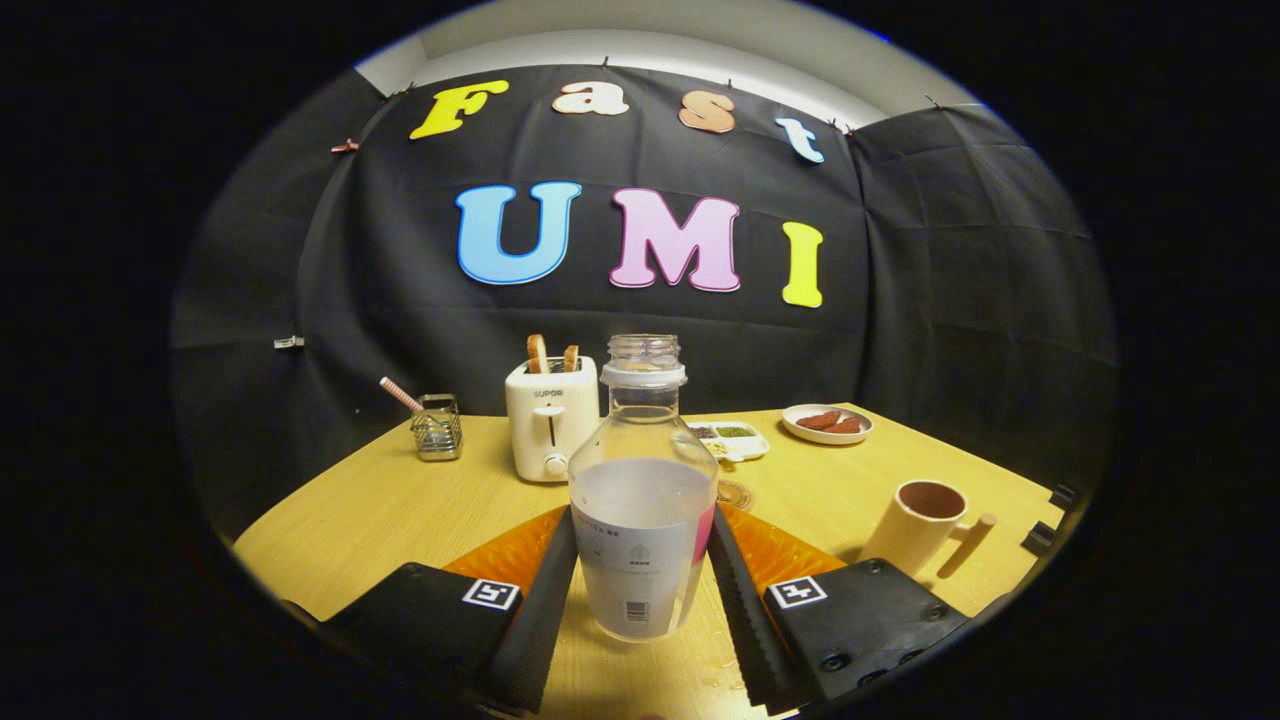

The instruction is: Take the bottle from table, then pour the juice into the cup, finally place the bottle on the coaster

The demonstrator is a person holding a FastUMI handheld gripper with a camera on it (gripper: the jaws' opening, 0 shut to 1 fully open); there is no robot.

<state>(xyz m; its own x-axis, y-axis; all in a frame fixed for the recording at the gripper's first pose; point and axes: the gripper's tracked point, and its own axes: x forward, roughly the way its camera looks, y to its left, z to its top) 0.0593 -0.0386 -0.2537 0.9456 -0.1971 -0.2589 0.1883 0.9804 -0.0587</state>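
- Bottle (643,490) stands upright on the wooden table (380,510), between the fingers of the gripper (643,560).
- Fingers level, flanking the bottle's lower half, touching or nearly so; firm grip cannot be told.
- Clear, uncapped, pale liquid to mid-height, white label.
- Cup (920,525) to the right; coaster (735,493) just behind the bottle.

A staged recording booth got up as a breakfast table. Black cloth (300,300) walls the upper frame. At centre, a wooden table (380,510) carries a toaster (550,420) and plates (827,423).
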